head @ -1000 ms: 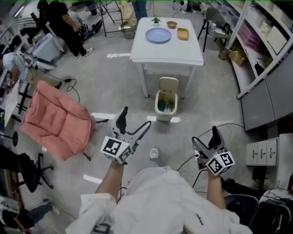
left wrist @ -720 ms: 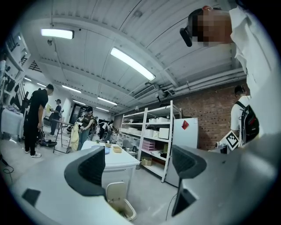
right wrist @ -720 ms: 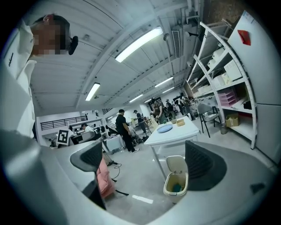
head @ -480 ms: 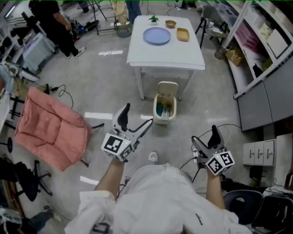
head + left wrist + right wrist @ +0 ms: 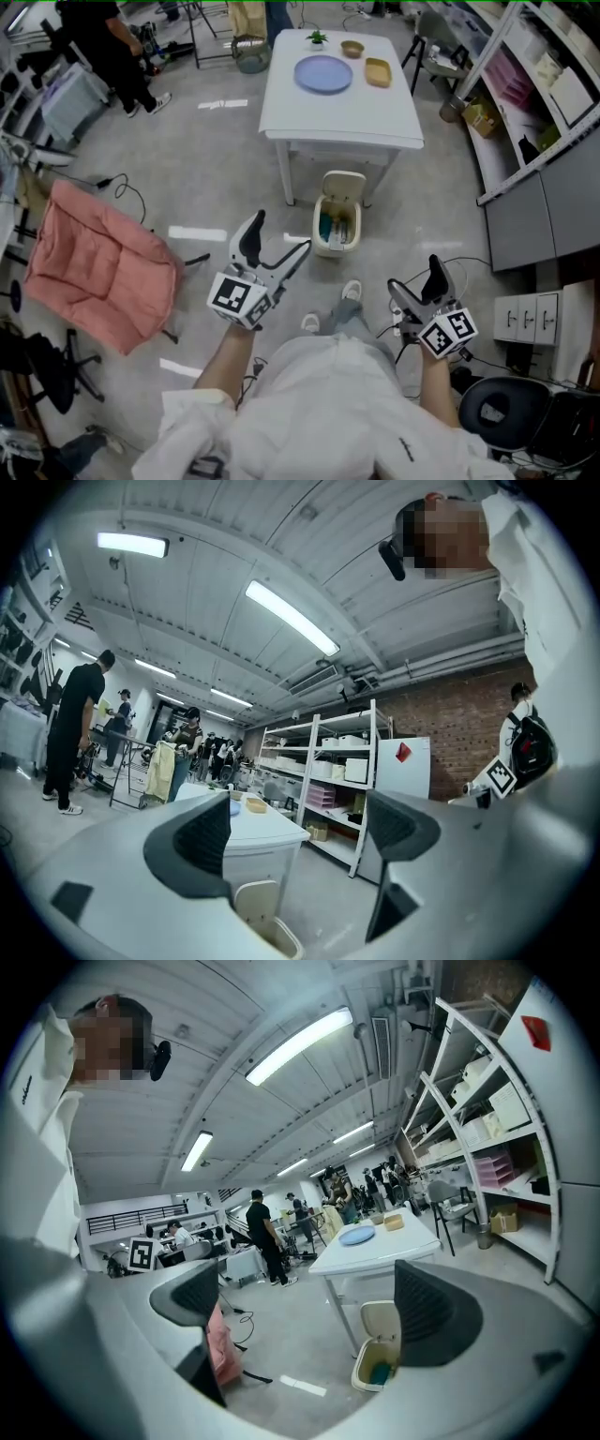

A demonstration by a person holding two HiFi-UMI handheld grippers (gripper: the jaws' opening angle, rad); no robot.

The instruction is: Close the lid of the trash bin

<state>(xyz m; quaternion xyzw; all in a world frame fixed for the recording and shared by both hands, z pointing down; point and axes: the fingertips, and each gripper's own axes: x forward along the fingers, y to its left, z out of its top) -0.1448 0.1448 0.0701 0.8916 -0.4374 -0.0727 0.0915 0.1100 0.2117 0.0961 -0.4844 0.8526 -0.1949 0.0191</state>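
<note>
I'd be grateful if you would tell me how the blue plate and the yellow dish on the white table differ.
The blue plate is round, while the yellow dish is roughly rectangular. The blue plate is clearly larger than the yellow dish. Both rest side by side on the white table and look empty.

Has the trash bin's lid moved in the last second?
No. The lid stands open as before, tipped back toward the white table, behind the trash bin.
</note>
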